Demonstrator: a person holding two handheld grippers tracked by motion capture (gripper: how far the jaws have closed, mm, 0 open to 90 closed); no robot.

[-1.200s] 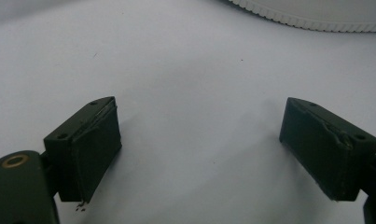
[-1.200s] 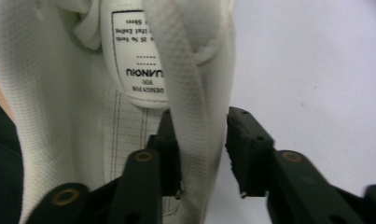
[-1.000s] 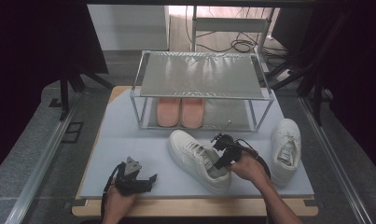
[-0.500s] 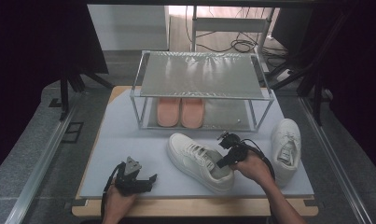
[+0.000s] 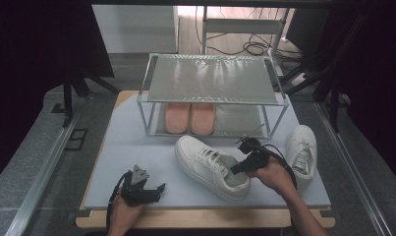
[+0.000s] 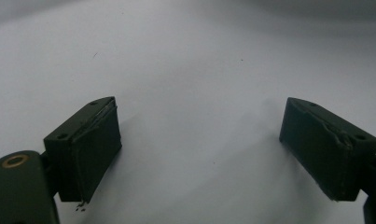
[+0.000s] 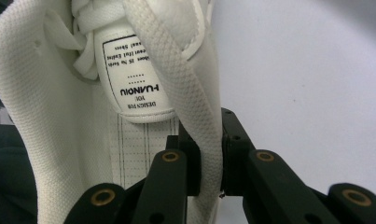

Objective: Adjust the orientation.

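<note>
Right gripper view, mesh (padded) sneaker collar (image 7: 202, 100), clamped

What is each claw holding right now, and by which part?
Right claw grips the white sneaker by its collar edge; left claw holds nothing.

A rack (image 5: 212, 78) stands at the back of the mat (image 5: 131, 147), slippers (image 5: 189, 118) on its lower shelf. One sneaker (image 5: 210, 166) lies before it, another (image 5: 301, 149) further right.
</note>
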